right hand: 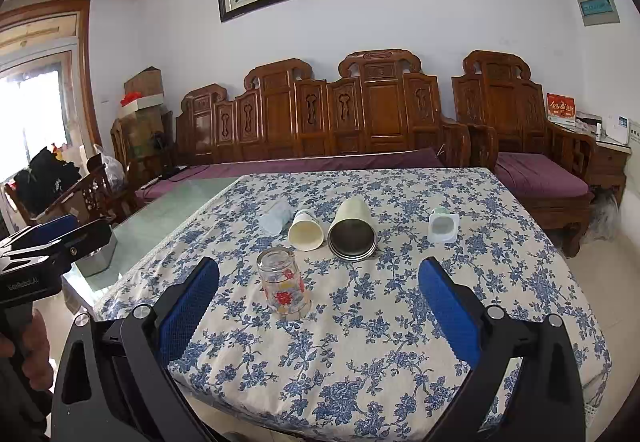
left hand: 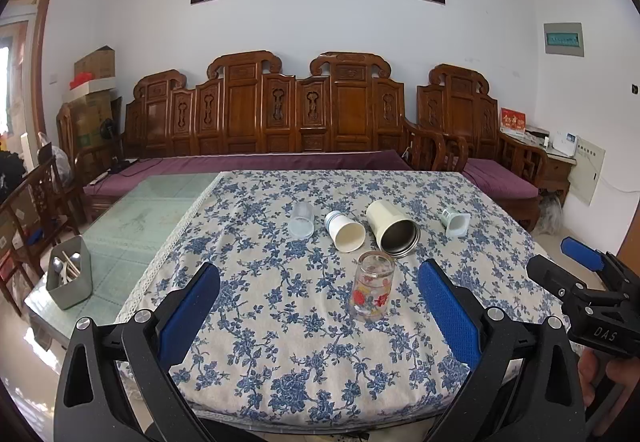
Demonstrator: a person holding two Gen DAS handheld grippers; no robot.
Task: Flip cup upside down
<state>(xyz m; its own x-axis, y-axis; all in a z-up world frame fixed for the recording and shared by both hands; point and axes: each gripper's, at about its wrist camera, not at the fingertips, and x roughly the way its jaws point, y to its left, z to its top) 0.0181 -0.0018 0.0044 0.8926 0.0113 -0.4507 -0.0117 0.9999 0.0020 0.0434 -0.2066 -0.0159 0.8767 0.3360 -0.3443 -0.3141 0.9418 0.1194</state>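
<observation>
Meanwhile, at the far left a grey tub [left hand: 70, 274] holding utensils sat on the bare glass part of the bench [left hand: 132, 226], just beside the lace edge of the blue-flowered cloth [left hand: 280, 342]. The left claw [left hand: 319, 318] hovered low over the near end of that cloth with its blue pads [left hand: 188, 312] spread wide and nothing between them. Behind it four cups lay on their sides in a row — a frosted clear one [left hand: 301, 219], a white paper cup [left hand: 345, 230], a cream tumbler [left hand: 393, 228] with a dark steel inside, and a small pale green cup [left hand: 455, 222] set a little apart at the right. The glass cup [left hand: 372, 286] with red flowers stood in front of that row, base up and mouth down on the cloth, just before the tumbler and touching neither claw. Farther right, the right claw [right hand: 319, 316] was likewise spread and empty — in its own view the glass cup [right hand: 284, 286] stood left of centre, nearer its left pad [right hand: 188, 312] than its right
</observation>
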